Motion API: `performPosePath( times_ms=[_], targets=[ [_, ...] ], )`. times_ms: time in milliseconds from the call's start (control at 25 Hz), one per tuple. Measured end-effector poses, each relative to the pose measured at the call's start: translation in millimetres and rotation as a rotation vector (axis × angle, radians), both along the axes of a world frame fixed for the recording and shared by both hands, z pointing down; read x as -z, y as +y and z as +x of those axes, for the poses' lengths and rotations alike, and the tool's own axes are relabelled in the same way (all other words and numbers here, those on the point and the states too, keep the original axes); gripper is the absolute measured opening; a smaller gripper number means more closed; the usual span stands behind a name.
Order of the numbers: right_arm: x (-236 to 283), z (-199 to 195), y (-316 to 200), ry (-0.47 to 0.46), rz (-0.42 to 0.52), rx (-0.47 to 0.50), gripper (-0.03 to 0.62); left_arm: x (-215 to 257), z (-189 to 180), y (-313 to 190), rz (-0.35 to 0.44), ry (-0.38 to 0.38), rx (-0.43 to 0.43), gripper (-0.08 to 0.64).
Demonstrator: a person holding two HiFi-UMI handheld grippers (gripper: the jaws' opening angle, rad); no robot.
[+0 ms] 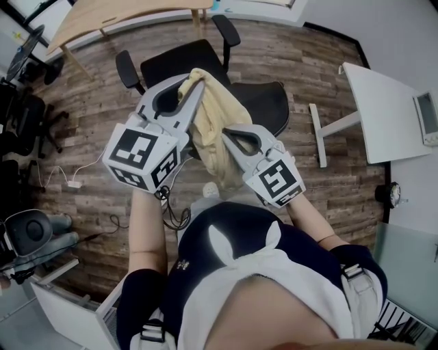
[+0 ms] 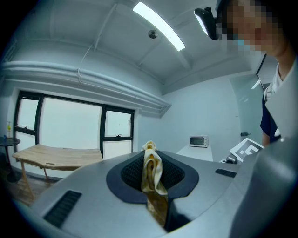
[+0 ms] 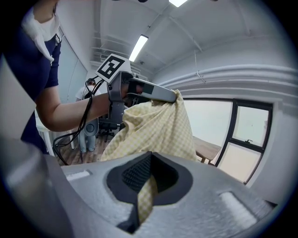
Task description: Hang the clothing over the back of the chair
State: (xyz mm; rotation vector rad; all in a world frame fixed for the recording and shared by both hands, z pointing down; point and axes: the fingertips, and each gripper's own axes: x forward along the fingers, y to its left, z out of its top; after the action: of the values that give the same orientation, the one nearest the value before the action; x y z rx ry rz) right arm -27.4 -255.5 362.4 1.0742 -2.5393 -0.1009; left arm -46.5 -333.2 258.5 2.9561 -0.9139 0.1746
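Left gripper (image 1: 197, 87): its jaws are clamping a bunched fold of the yellow clothing (image 1: 213, 130). In the left gripper view the fabric (image 2: 152, 169) is standing up out of the narrow gap between the dark pads (image 2: 132, 173).

Right gripper (image 1: 228, 135): its jaws are pressing together on another edge of the same garment. In the right gripper view a checked strip is running down through the slit between them.

Clothing: it is hanging in the air between the two tools, stretching from the left gripper's tip down to the right gripper's. In the head view it is hanging over the near side of the black chair (image 1: 179, 60). Whether it is touching the chair cannot be told.

Chair: it is standing on the wooden floor (image 1: 102, 109) with both armrests showing, and the cloth is covering part of it in the head view.

Person: standing over the chair, both bare forearms (image 1: 147, 232) are reaching forward behind the marker cubes.

Room: a wooden table (image 1: 123, 20) is standing beyond the chair by the window (image 2: 70, 123). A white desk (image 1: 383, 116) is sitting well off to the right, cables (image 1: 68, 179) are trailing across the floor at left, and a microwave (image 2: 199, 141) is resting on a far counter.
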Motion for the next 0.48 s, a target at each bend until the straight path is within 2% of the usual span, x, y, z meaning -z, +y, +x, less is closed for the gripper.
performPosePath(
  times_ms=[480],
  targets=[
    [-15,-5,-2,0.083,-0.062,0.016,0.0,-18,-1,-8,-0.02,0.0,-0.045,0.054]
  ],
)
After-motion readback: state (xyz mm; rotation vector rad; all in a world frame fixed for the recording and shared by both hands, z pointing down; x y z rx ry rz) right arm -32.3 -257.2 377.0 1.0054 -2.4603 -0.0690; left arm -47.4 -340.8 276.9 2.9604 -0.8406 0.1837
